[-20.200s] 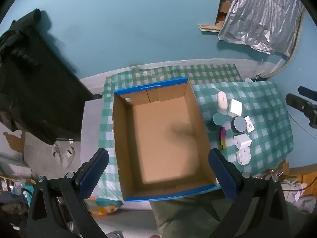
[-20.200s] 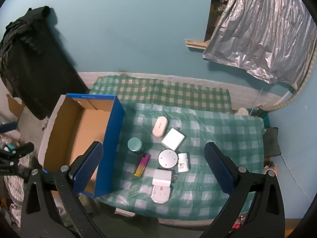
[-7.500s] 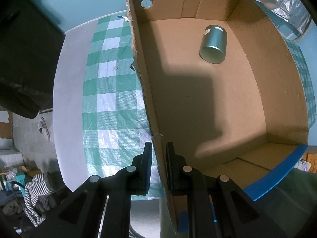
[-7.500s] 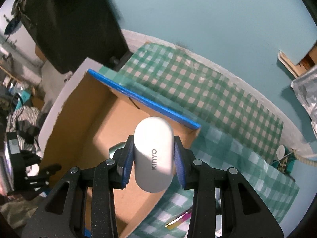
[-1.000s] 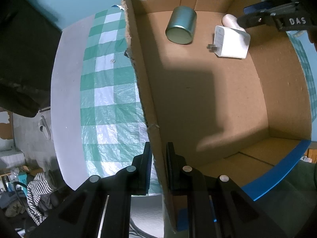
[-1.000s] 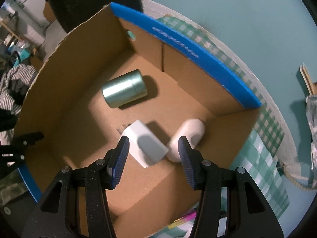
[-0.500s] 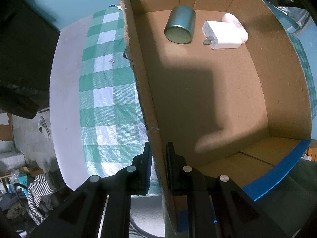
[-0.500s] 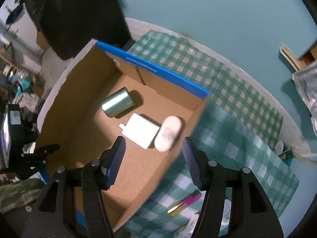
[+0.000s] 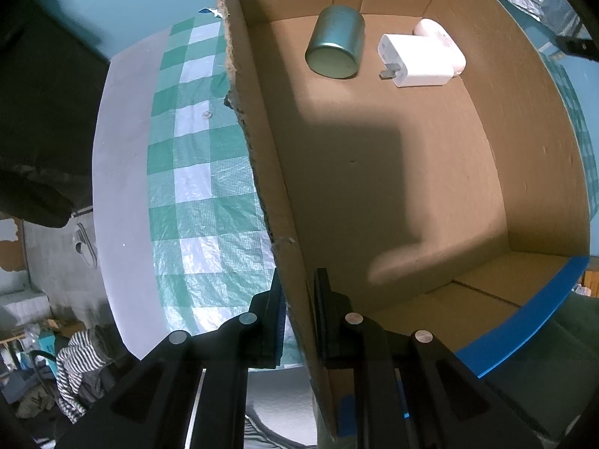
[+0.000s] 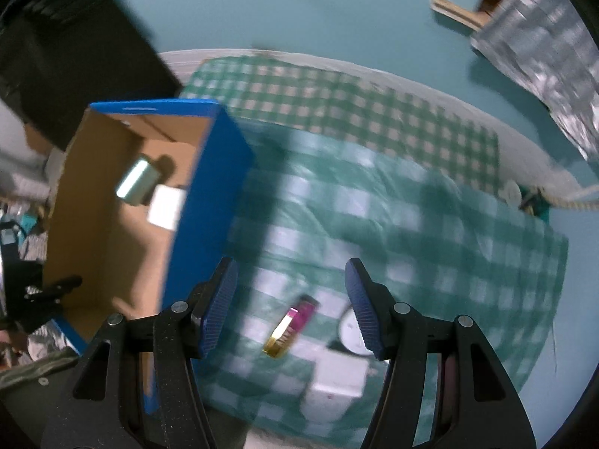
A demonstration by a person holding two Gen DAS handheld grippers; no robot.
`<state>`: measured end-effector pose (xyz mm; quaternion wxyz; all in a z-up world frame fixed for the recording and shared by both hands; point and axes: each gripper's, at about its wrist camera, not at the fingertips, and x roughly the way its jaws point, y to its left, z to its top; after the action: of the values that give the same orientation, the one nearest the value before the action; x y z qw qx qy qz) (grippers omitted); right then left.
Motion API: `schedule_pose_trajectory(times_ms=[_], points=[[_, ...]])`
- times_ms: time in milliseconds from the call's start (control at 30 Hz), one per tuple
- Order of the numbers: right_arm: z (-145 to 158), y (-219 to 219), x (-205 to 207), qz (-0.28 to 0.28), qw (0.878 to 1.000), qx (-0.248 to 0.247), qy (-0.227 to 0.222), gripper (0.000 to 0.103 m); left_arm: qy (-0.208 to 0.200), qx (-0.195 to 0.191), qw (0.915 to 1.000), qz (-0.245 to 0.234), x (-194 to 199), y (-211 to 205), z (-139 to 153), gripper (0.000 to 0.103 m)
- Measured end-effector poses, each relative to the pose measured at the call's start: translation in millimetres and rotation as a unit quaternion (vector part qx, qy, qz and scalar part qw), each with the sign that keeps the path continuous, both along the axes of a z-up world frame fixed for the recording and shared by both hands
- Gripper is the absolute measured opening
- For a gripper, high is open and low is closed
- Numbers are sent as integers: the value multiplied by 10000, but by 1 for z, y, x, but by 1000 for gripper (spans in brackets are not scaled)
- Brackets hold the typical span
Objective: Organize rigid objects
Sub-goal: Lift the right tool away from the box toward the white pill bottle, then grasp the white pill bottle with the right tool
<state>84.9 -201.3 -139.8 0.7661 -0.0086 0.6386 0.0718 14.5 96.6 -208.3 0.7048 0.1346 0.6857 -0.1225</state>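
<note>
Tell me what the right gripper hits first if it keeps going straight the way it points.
Probably the pink-and-gold stick on the green checked cloth: it lies between the open, empty right gripper fingers. Blur leaves depth uncertain.

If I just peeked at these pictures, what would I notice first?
A big cardboard box fills the left view, and the left gripper is pinching its wall. At its far end lie a shiny green can, a white charger and a white case. The right gripper hangs open over the checked cloth.
</note>
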Motion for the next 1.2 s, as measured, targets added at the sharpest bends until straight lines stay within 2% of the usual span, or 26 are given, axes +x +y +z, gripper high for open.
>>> schedule_pose_trajectory(times_ms=[267,600,733,800,1067,1200], points=[[-14,-55,-21,-483,9987,-114,150,61,0,19,10000,-15,-1,-1,0,14],[-61,-120,-50,-988,9922,-368,663,61,13,63,10000,-3,-1,0,1,14],[-76,-124,-55,-965,9918,-344,769,60,10,89,10000,6,-2,0,1,14],[-82,-122,-55,-924,9918,-348,807,55,12,100,9999,14,-2,1,0,14],[-95,-123,-46,-825,9928,-314,807,50,12,167,9999,19,-1,-1,0,14],[-108,-119,-43,-669,9922,-489,929,45,5,186,9998,41,-2,-2,1,14]])
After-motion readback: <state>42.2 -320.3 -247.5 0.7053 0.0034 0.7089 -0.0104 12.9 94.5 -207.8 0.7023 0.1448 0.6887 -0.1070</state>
